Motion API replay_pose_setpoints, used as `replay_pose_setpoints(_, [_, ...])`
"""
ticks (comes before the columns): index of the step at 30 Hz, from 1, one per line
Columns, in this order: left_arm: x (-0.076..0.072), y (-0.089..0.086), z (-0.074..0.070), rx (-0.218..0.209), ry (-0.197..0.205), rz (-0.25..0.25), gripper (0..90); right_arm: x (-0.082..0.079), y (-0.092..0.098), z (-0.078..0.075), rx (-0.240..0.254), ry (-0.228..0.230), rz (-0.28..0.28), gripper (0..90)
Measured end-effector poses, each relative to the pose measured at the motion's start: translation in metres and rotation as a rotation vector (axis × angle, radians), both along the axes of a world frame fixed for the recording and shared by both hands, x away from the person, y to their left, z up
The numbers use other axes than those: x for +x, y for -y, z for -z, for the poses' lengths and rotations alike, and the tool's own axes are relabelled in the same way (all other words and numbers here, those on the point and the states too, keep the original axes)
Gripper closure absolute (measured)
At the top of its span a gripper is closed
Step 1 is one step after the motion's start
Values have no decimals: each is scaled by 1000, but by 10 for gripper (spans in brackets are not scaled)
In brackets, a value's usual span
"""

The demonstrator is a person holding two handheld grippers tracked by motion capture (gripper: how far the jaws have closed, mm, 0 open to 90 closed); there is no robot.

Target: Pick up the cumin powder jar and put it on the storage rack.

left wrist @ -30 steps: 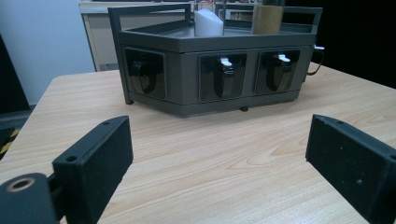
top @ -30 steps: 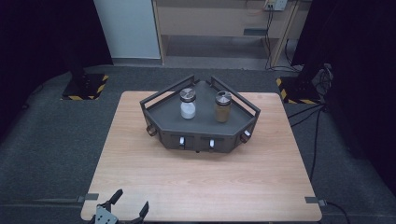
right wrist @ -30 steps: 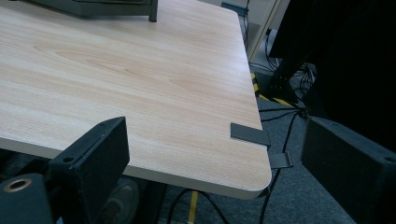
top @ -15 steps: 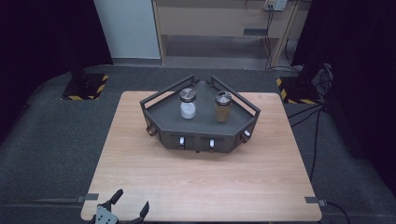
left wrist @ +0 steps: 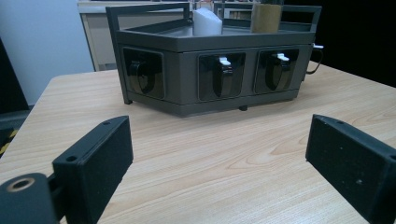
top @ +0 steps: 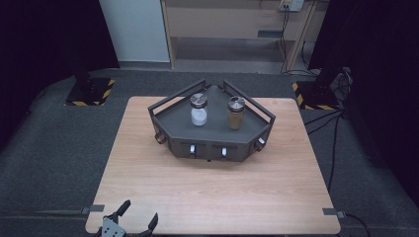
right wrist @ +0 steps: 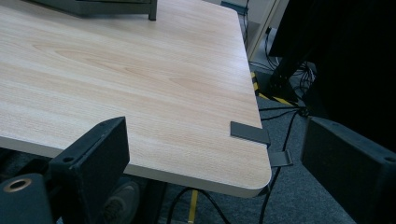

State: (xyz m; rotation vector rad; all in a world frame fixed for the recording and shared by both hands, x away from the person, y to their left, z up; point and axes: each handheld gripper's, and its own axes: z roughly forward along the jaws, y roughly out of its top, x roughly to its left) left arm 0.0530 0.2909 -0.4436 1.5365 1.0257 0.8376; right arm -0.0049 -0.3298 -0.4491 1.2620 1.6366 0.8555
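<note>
At the near edge of the wooden table [top: 207,192], the left gripper [top: 132,219] sits low at the table's near-left corner in the high view, its two black jaws spread wide with nothing between them. In the left gripper view the same jaws rise from the bottom corners, well apart, with bare wood grain between them. The right gripper [right wrist: 215,163] looks along its own jaws at the table's near-right corner: they too stand wide apart and hold nothing, one over the table edge, the other out over the grey floor [right wrist: 299,200]. A dark metal tab [right wrist: 250,132] is fixed to the table edge just beyond them, and cables [right wrist: 280,126] trail down beside it.

Farther in, well apart from both grippers, a dark grey corner rack [top: 210,129] stands on the far half of the table. Its front faces carry recessed knobs [left wrist: 221,76]. On its top shelf two jars stand upright, side by side but not touching: a jar of white powder [top: 198,110] on the left and a jar of brown powder [top: 235,113] on the right, each with a metal lid.

Beyond the table, a pale shelf unit [top: 232,29] stands against the back wall.
</note>
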Motion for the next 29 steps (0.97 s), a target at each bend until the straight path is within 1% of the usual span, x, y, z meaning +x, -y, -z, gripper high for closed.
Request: replay_pose_setpoints(29, [1,0,0,-5,2,2,64,-3,1,0,2,0,8,82])
